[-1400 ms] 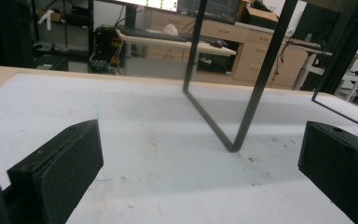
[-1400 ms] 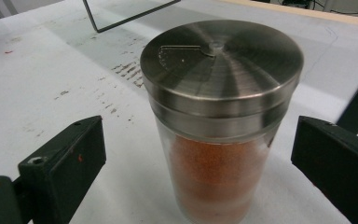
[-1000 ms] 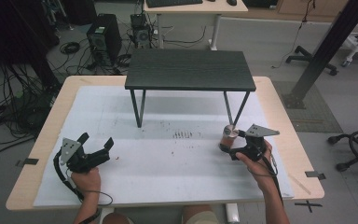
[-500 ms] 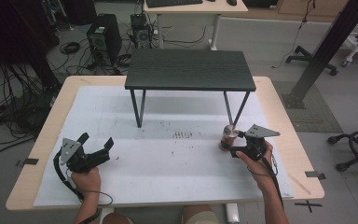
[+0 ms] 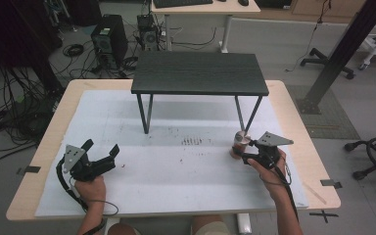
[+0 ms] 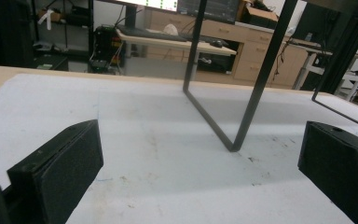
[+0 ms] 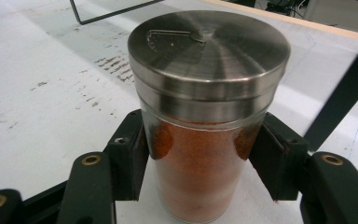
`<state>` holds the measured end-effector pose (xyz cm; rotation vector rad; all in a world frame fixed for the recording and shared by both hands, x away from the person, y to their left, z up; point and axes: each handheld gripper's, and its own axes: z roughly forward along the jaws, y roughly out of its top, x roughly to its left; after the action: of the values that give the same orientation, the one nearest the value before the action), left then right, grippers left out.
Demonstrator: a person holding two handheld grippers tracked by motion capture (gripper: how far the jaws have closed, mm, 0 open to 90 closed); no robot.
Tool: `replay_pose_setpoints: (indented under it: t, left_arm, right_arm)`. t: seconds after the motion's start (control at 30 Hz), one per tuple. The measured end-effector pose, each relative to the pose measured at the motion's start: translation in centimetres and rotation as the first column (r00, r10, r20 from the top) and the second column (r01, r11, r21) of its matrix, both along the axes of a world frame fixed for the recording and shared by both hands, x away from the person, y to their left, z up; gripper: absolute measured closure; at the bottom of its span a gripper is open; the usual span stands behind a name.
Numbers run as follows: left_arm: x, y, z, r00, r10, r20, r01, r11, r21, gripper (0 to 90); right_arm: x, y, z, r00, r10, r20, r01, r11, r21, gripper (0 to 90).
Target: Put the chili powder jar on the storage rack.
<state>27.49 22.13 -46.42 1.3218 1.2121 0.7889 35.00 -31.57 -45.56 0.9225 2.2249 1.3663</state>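
A: High view first. Right tool [image 5: 241,155] sits at the right side of the bench [image 5: 44,147], wrapped around the spice shaker [image 5: 240,142], which stands upright on the white mat [image 5: 176,166] just beside the near right leg of the small black table [image 5: 199,73]. Its jaws have just been closing, and the shaker is between them.

B: Left one?

A: Left tool [image 5: 106,156] rests at the near left, well apart from the shaker, jaws spread, nothing in them.

B: Left gripper view?

A: Confirms it. Left tool [image 6: 200,158] released, bare mat [image 6: 168,121] between the two black jaws, a black table leg [image 6: 256,88] ahead.

B: Right gripper view?

A: Right tool [image 7: 200,154] is clenched on the shaker [image 7: 205,121]: pads press the glass on both sides, below the steel lid [image 7: 209,46]. Orange-red powder inside, shaker vertical, base on the mat [image 7: 37,93].

B: Step?

A: I'd call it grasp just made, lift not yet begun. Next move likely calls for a straight rise, keeping it upright and clear of the table leg close by. Where it goes, can't tell.
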Motion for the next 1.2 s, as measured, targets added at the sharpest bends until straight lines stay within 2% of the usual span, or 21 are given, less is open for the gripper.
replay_pose_setpoints:
  t: [1.2]
  left_arm:
    - [0.00, 0.05, -0.01, 1.0000, -0.001, 0.001, 0.001, 1.0000, -0.002, 0.2]
  right_arm:
    - [-0.02, -0.03, -0.04, 1.0000, 0.005, 0.008, -0.005, 1.000, -0.003, 42.9]
